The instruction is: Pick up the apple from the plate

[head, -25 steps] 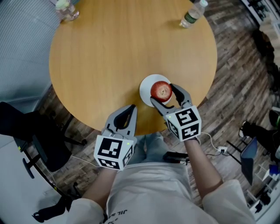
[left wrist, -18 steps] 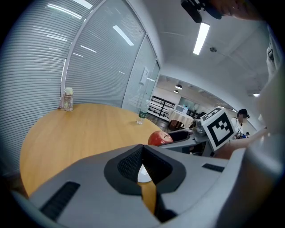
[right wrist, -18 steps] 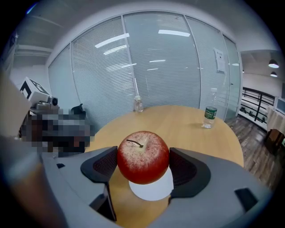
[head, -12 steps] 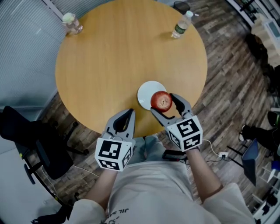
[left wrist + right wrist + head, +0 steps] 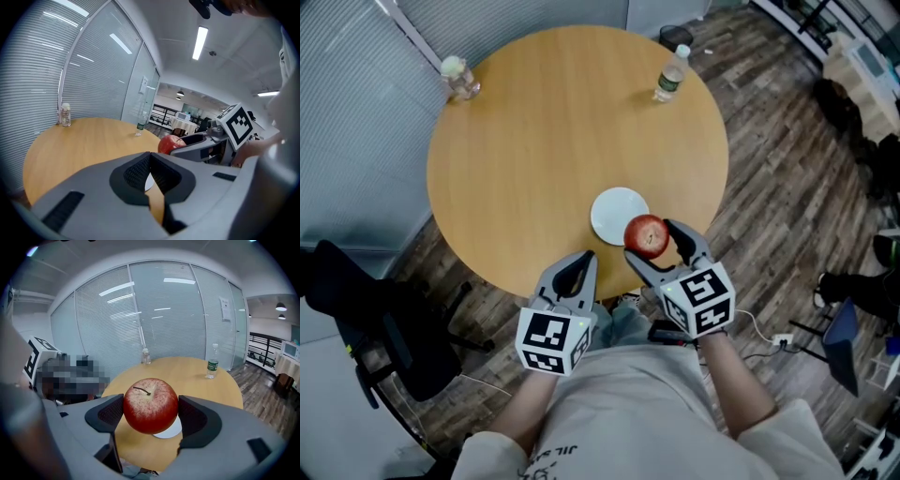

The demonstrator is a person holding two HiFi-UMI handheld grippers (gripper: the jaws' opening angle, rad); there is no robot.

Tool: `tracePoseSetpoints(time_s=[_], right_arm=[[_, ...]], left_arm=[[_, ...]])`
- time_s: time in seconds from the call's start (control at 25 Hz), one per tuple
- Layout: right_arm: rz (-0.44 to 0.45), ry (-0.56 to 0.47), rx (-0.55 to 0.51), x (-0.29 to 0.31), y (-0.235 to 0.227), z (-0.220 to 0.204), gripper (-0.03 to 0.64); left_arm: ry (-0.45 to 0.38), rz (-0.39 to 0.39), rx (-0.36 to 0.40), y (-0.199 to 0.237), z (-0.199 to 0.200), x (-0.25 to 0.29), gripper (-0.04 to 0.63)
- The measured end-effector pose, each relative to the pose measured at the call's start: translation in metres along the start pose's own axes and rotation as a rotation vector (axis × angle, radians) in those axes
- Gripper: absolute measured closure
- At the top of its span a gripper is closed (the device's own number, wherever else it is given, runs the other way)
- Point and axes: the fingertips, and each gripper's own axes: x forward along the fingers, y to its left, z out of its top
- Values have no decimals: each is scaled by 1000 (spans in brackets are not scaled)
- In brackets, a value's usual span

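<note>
Right gripper (image 5: 150, 414) pinching the red apple (image 5: 647, 234) across its widest girth, stem up, so it cannot roll, held clear above the bare white plate (image 5: 614, 212) on the round wooden table (image 5: 534, 122); left gripper (image 5: 574, 266), jaws pressed together on nothing, idles at the table edge.

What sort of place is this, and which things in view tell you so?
Probably an office meeting room: a round wooden table, glass partition walls with blinds, a black office chair beside the table, and ceiling strip lights.
</note>
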Motion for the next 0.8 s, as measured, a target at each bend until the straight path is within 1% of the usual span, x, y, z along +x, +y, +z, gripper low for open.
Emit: tracePoseSetpoints(time_s=[0.28, 0.56, 0.8], right_arm=[[2, -41, 0, -21, 9, 6, 236], [10, -80, -3, -34, 15, 14, 236], [27, -90, -23, -36, 18, 16, 236]], left_arm=[[0, -14, 27, -13, -3, -11, 592], [-12, -27, 44, -24, 2, -15, 592], [-22, -30, 51, -29, 4, -15, 592]])
